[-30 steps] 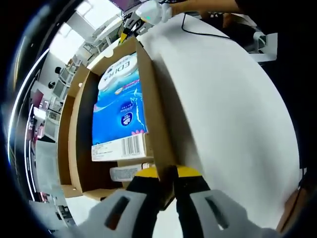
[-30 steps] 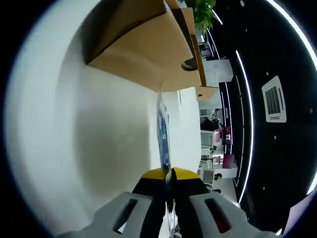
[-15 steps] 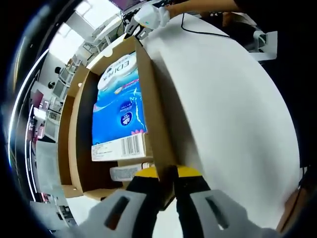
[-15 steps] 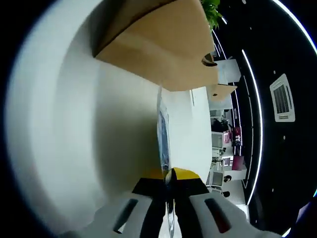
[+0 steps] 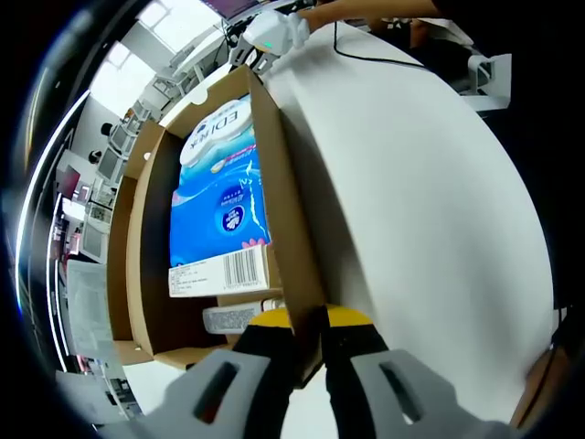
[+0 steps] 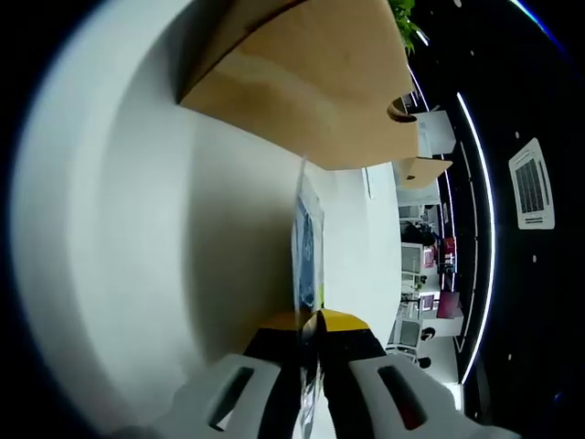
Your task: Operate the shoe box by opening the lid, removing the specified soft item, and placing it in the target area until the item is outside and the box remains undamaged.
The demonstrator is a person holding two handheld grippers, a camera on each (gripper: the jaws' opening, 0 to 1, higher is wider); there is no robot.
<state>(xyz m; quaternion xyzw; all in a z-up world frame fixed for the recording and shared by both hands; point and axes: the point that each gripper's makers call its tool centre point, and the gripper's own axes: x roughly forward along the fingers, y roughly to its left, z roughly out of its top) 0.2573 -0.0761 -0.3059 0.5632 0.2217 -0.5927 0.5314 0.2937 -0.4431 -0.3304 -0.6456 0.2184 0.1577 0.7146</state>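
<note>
Clamped on the shoe box [image 5: 137, 274] wall, my left gripper [image 5: 306, 320] faces the blue pack [image 5: 219, 206] inside, barcode label nearest. My right gripper [image 6: 309, 322] pinches a thin blue packet [image 6: 306, 261] at lower centre.

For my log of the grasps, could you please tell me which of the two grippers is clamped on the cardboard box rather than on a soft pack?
The left gripper: its jaws pinch the brown cardboard shoe box wall. The right gripper holds a thin blue plastic pack edge-on over the white table.
</note>
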